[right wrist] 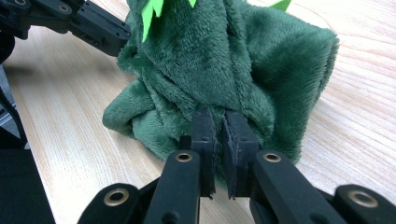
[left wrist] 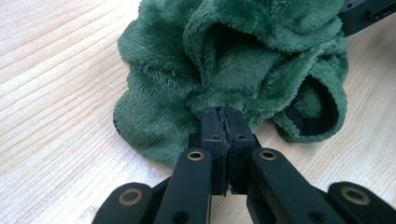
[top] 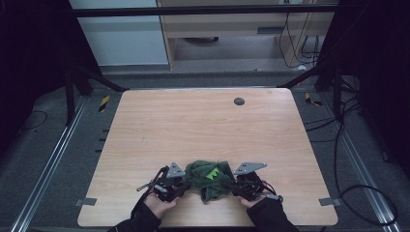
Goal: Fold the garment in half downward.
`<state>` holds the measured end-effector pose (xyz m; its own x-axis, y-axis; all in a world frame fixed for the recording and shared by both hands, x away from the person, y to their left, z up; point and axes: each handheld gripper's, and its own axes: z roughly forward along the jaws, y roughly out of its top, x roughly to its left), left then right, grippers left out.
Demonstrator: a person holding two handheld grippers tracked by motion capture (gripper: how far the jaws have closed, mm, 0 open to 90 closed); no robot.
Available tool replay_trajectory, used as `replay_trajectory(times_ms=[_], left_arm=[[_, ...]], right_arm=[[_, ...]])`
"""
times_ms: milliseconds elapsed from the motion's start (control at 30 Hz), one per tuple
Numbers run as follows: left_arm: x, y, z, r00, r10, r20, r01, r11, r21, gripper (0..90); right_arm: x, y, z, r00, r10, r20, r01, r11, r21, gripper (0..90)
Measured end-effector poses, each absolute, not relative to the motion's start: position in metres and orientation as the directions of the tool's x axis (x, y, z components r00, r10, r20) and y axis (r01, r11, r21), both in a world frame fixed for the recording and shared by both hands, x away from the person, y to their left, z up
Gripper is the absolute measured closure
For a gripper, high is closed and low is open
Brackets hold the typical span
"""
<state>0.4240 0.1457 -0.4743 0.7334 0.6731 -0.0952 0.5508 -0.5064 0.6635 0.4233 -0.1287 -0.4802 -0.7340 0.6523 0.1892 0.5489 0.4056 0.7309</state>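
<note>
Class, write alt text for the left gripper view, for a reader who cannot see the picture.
The left gripper has its two black jaws shut on a fold of a bunched dark green fleece garment lying on a light wooden table. A black ribbed cuff shows at the garment's right side, and part of the other gripper reaches in at the top right corner.

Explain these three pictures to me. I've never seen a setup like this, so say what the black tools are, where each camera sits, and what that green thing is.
No robot here: a person at a wooden table holds a hand-operated two-jaw gripper in each hand. The high view looks down from above, showing the left gripper and right gripper at either side of a crumpled green fleece garment with bright green spikes. The other two pictures come from cameras riding on each gripper, looking along its black jaws. In both, the jaws are pinched shut on the garment's edge, left and right.
</note>
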Motion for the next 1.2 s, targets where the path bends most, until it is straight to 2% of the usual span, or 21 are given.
replay_trajectory(times_ms=[400,600,800,1100,1200], left_arm=[[0.425,0.159,-0.451,0.728,0.675,-0.122,0.537,-0.451,0.712,78.3],[0.425,0.165,-0.441,0.718,0.686,-0.117,0.527,-0.426,0.736,76.8],[0.432,0.174,-0.432,0.688,0.717,-0.11,0.526,-0.389,0.756,80.0],[0.454,0.178,-0.426,0.644,0.76,-0.085,0.517,-0.351,0.781,88.9],[0.462,0.177,-0.424,0.644,0.761,-0.082,0.515,-0.351,0.782,89.7]], right_arm=[[0.421,-0.137,-0.464,-0.729,0.658,0.191,0.528,0.362,0.769,77.2],[0.421,-0.143,-0.453,-0.724,0.667,0.179,0.506,0.336,0.795,76.0],[0.425,-0.155,-0.443,-0.699,0.695,0.169,0.497,0.302,0.813,78.9],[0.449,-0.164,-0.437,-0.646,0.749,0.149,0.491,0.258,0.832,89.5],[0.455,-0.163,-0.438,-0.64,0.754,0.149,0.492,0.252,0.833,89.8]])
